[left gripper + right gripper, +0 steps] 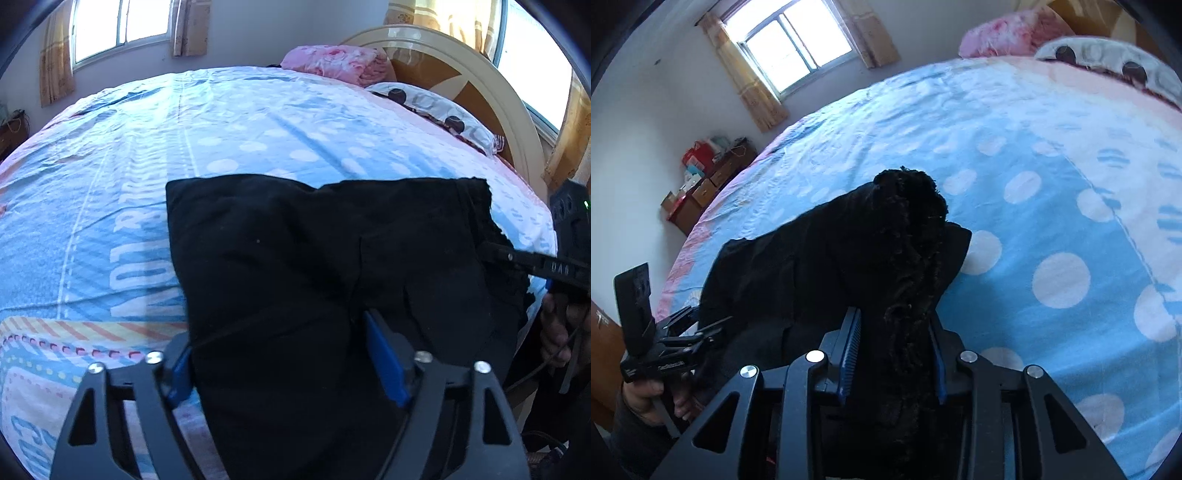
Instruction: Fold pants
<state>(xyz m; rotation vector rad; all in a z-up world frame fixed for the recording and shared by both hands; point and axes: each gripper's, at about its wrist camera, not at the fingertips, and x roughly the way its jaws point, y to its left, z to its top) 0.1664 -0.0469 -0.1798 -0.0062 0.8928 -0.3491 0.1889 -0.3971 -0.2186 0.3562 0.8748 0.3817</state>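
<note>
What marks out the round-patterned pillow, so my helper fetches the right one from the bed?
Find the curved wooden headboard at the far end of the bed. Two soft things lie before it: the white pillow sits nearer the window side. Big dark circles set it apart from the plain pink bundle beside it.

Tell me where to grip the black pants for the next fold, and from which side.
Grip the pants at the near edge, coming in low from the bed's near side. That edge overhangs toward the cameras, so fingers can close over it. The left gripper straddles the near hem, jaws wide. The right gripper clamps the fuzzy bunched end, probably the waistband.
</note>
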